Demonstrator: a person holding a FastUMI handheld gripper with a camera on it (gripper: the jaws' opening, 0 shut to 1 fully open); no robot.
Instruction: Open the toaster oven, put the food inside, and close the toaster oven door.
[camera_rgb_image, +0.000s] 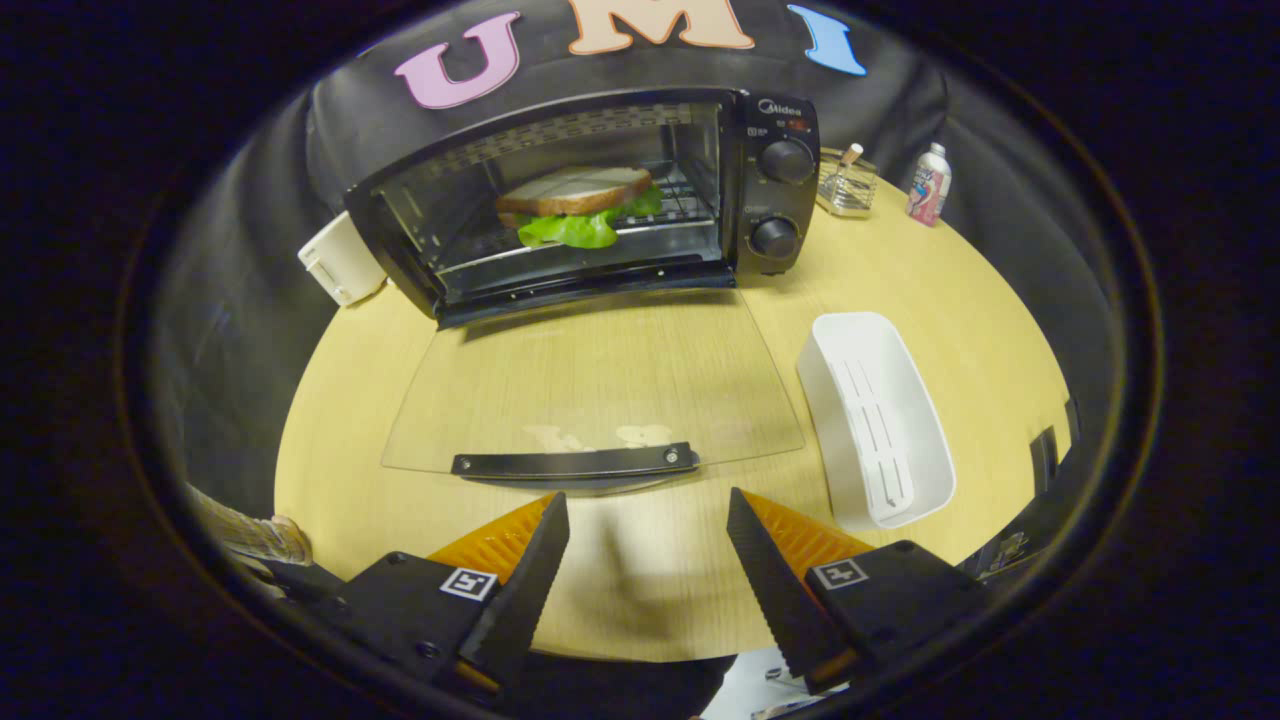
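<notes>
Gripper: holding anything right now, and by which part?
Nothing held. The gripper is open, fingers apart over bare table, just short of the door handle. The sandwich sits inside the toaster oven.

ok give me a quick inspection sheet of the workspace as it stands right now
surface: round light wooden table, bare between the fingers.
job's things: black toaster oven at the far side, its glass door folded down flat, black door handle just ahead of the fingers; sandwich of brown bread and green lettuce on the rack inside.
clutter: white plastic tray beside the door; small white box, clear glass holder and small white bottle flanking the oven.
grippers: gripper open, fingers apart, holding nothing.
cables: nothing seen.
surroundings: black cloth booth wall.
</notes>
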